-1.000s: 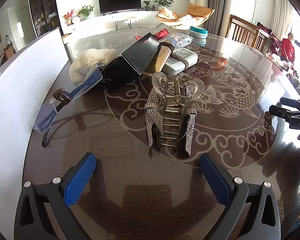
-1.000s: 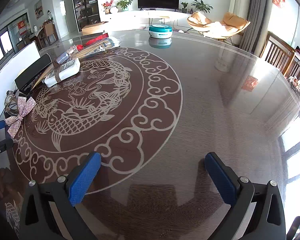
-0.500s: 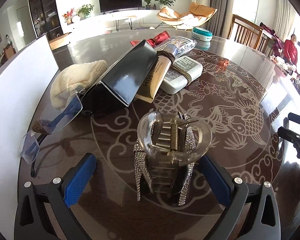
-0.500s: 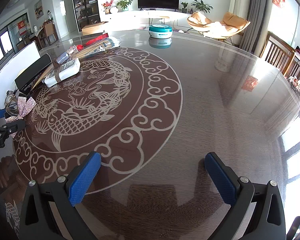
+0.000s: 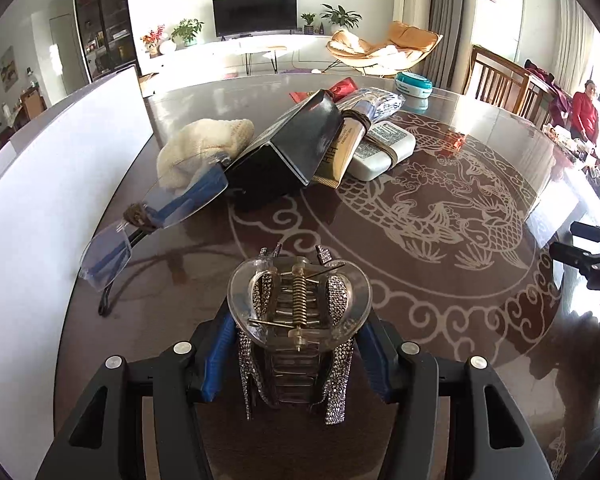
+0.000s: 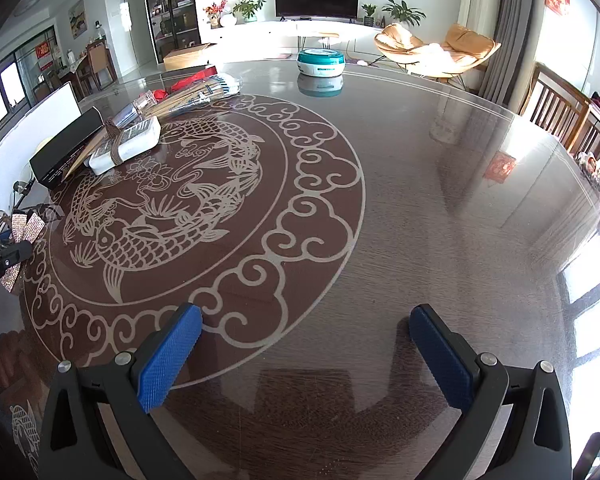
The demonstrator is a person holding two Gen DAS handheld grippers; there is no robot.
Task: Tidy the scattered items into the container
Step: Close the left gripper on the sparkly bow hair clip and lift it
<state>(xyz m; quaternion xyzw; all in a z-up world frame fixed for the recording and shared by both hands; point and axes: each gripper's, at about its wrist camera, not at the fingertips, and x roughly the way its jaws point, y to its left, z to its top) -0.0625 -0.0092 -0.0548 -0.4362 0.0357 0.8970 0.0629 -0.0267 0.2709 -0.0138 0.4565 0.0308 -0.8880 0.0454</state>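
Note:
A clear hair claw clip with a rhinestone bow point(image 5: 300, 320) stands between the blue pads of my left gripper point(image 5: 298, 356), which is shut on it just above the table. The clip also shows at the far left of the right wrist view point(image 6: 20, 236). The white container wall point(image 5: 48, 184) runs along the table's left edge. Rimless glasses point(image 5: 152, 216), a cream knit cap point(image 5: 204, 144), a black box point(image 5: 296, 144), a gold tube point(image 5: 346, 148) and a white bottle point(image 5: 384, 148) lie behind. My right gripper point(image 6: 306, 354) is open and empty over bare table.
A teal and white round tin point(image 6: 321, 62) stands at the table's far side. A clear packet of brushes point(image 6: 196, 94) and a red item point(image 5: 342, 89) lie behind the black box. The right gripper shows at the right edge of the left wrist view point(image 5: 592, 252). Wooden chairs point(image 6: 560, 108) stand at the right.
My left gripper has moved forward around the hair clip and its jaws have closed on it. The right gripper has not moved.

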